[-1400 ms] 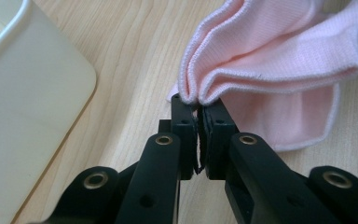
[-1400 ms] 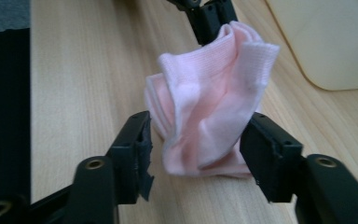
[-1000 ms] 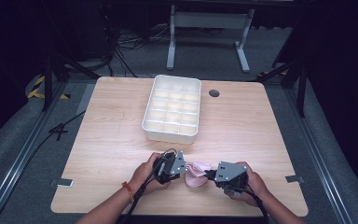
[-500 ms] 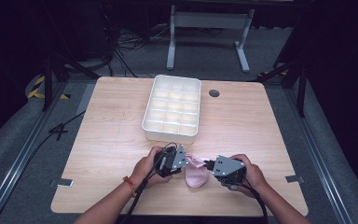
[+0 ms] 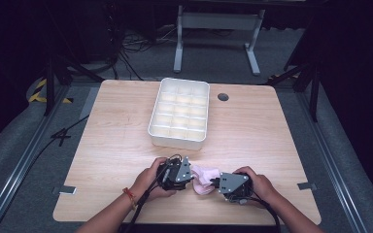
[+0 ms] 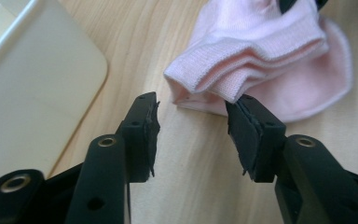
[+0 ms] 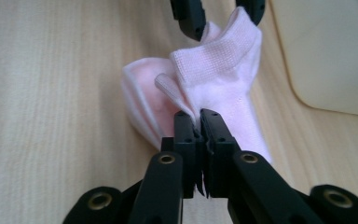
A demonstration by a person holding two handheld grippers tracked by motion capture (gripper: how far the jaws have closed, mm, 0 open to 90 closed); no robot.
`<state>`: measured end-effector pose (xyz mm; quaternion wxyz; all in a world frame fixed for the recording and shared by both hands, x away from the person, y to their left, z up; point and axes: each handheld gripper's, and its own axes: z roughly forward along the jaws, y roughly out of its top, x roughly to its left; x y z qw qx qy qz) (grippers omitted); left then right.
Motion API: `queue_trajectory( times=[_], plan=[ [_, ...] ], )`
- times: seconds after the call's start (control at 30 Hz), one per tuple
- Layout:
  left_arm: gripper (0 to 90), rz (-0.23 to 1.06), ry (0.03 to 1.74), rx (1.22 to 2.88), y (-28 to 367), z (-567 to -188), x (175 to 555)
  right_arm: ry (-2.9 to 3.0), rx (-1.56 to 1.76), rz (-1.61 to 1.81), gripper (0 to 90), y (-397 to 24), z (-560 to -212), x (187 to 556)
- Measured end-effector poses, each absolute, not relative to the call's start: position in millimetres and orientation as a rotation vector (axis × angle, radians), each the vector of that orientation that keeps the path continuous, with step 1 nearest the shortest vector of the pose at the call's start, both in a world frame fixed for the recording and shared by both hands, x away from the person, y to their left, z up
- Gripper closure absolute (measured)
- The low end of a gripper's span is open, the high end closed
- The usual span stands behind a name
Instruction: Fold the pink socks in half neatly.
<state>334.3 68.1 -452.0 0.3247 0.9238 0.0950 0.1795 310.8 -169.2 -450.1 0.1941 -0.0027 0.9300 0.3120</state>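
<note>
A pink sock [image 5: 205,178] lies bunched on the wooden table [image 5: 116,141] near its front edge, between my two grippers. My right gripper [image 5: 214,183] is shut on a fold of the sock [image 7: 219,79], its jaws [image 7: 199,123] pinched together on the fabric. My left gripper [image 5: 190,177] faces it from the left and is open. Its jaws [image 6: 196,126] have just been opening, and the sock's ribbed cuff [image 6: 261,51] lies just past the tips and against the right pad, not pressed. The left gripper's fingertips [image 7: 193,18] flank the cuff at the top of the right gripper view.
A white tray [image 5: 177,141] with several compartments stands at the table's middle, just beyond the grippers; its wall [image 6: 37,84] is close on the left gripper's left side. A round cable hole [image 5: 223,97] sits at the back right. Bare wood extends to both sides.
The left gripper's jaws have parted and let go of the sock's cuff. The right gripper stays shut on the sock. Both hands have stayed almost in place.
</note>
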Motion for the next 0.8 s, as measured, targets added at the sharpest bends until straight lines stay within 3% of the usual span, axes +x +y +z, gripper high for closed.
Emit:
queue_trajectory(
  times=[0.33, 0.8],
  plan=[
    [47.5, 0.414, 0.337, 2.281, 85.7, -430.2, 330.9, 2.641, -0.039, 0.856, 82.0, -165.9, -453.7, 307.7],
    [55.3, 0.346, 0.213, 2.431, 52.2, -456.5, 324.5, 2.695, 0.012, 1.016, 63.6, -180.9, -443.4, 303.8]
  ],
)
